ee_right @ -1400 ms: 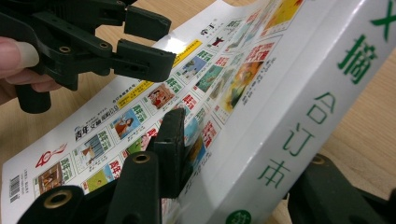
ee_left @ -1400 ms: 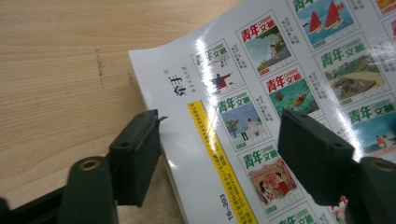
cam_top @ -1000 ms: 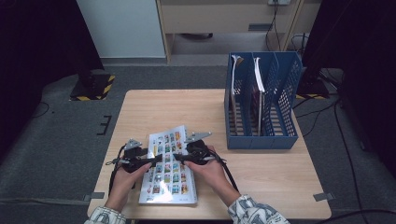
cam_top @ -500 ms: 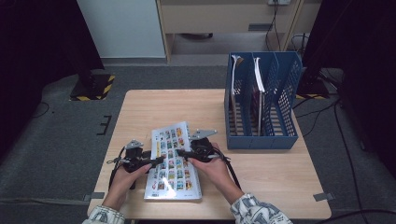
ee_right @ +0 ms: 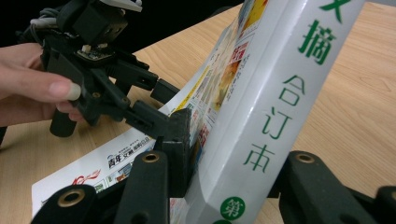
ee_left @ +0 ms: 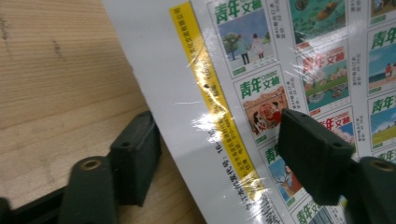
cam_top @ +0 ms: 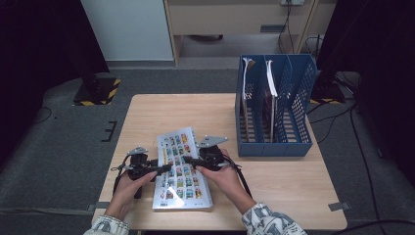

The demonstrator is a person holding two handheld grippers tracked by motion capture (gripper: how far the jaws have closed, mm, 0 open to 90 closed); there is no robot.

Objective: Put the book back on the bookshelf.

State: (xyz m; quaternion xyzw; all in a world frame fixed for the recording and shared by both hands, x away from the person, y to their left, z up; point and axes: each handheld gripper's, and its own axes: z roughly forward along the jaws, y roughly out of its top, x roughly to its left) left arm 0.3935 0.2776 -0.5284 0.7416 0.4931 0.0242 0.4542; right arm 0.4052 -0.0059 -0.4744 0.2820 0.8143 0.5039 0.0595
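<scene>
Glossy white book point(cam_top: 180, 169), picture-grid cover

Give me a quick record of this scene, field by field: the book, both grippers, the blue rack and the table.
book: thick volume, cover of small pictures, near table edge
left gripper: jaws astride the cover's edge, one on top, one beneath
right gripper: jaws on either side of the spine
blue rack: at table's right, thin items standing inside
table: light wood
</scene>
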